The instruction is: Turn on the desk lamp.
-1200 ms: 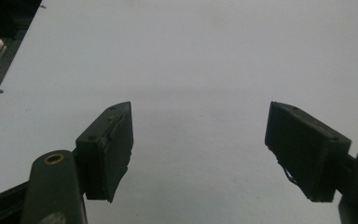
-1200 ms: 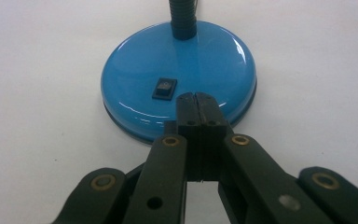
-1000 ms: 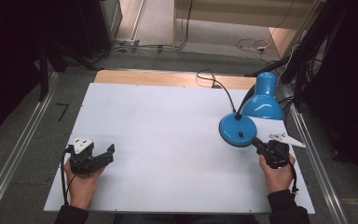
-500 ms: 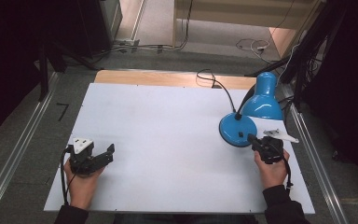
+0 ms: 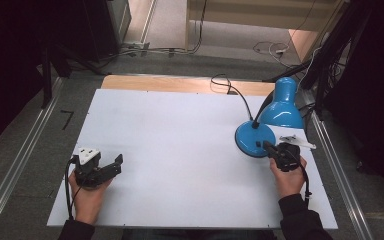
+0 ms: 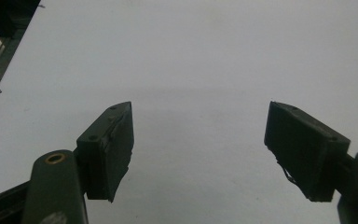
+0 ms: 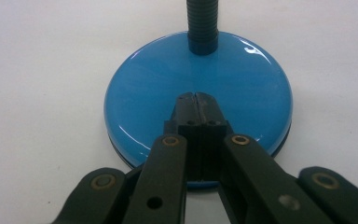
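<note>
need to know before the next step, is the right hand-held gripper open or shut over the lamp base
Shut: the right hand-held gripper has its jaws pressed together with nothing between them, tips over the blue lamp base.

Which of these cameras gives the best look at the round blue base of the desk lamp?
The right gripper view: the lamp base shows large there, behind the shut right gripper. The high view shows the base small, beside the blue shade. The left gripper view looks over bare tabletop.

High view: overhead, facing forward and down across whole white table (image 5: 180, 150). Left gripper view: low, close to bare tabletop. Right gripper view: close on blue lamp base (image 7: 200, 93), shared with high view (image 5: 255, 139)
</note>
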{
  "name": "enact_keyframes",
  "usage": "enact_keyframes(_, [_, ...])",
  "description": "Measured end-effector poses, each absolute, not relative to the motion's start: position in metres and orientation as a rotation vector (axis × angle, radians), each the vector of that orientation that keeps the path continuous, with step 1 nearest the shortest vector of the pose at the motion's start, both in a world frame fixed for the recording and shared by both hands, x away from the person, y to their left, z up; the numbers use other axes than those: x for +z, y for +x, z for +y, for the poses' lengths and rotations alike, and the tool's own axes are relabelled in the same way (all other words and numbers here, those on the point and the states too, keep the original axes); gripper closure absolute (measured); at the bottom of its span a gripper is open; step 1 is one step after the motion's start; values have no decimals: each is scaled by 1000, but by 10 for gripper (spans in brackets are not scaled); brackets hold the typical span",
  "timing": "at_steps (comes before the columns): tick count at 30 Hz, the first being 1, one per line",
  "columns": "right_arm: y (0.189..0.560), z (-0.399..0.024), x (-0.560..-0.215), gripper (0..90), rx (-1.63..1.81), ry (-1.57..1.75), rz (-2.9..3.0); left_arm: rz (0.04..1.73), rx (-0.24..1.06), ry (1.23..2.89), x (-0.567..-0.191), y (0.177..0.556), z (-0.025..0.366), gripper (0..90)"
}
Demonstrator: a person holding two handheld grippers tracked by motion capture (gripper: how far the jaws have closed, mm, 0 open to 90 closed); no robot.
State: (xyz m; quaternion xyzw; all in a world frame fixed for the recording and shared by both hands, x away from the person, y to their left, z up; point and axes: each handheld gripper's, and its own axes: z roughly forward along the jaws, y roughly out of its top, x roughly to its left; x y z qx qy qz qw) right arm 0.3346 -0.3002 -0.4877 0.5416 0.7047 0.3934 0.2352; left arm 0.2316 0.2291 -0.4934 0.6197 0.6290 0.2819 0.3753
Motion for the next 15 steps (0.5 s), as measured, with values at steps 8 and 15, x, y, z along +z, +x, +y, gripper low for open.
enact_keyframes(8, [340,-296,-489,880,1078,1483,1935,1610,721,1583,-494,232,229,244])
enact_keyframes(15, [343,-295,-491,880,1076,1485,1933,1610,721,1585,-493,232,229,244])
